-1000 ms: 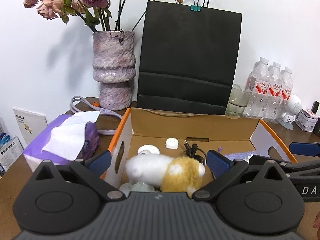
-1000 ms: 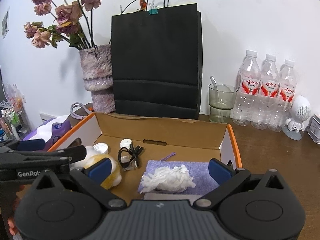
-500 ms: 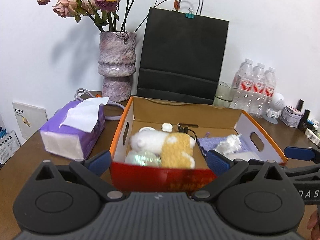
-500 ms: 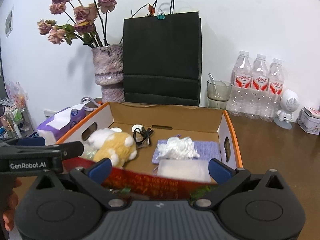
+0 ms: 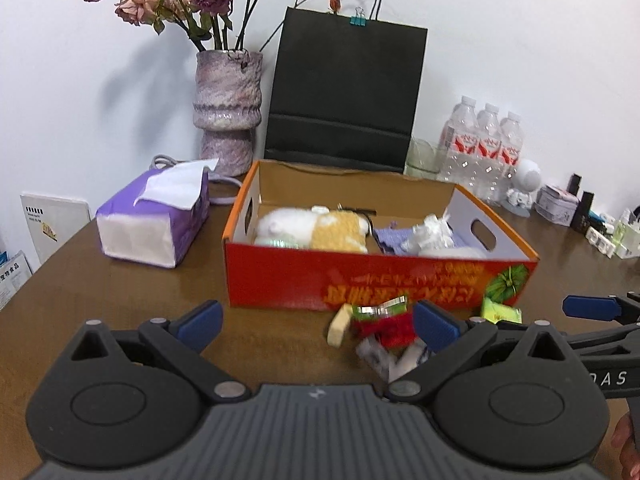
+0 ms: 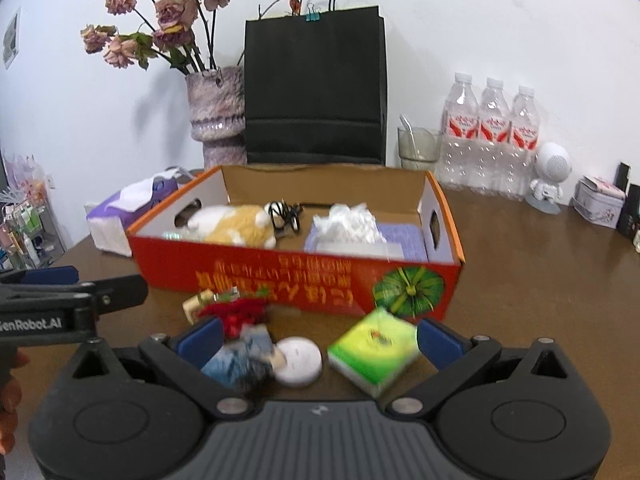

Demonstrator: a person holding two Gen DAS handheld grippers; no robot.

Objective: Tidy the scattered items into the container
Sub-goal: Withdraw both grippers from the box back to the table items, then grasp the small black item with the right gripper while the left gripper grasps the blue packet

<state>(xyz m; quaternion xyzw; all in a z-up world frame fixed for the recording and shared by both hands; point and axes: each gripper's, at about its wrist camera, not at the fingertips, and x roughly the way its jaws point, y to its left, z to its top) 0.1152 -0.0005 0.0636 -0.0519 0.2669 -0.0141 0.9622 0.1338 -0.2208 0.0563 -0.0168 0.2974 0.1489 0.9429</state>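
Box (image 6: pixel 320 280); one green packet (image 6: pixel 374 350) outside.

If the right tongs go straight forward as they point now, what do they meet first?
Probably the green tissue packet, lying on the table between the open right tongs, beside a white round lid. Behind them stands the red box. Depth is unclear.

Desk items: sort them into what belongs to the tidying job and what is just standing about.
Job:
- red cardboard box, the container
- green tissue pack, in front of the box
- white round disc
- red item
- blue-grey item, blurred
- left gripper and right gripper, jaws open

Standing about:
- black paper bag
- vase of dried roses
- purple tissue box
- water bottles
- glass cup
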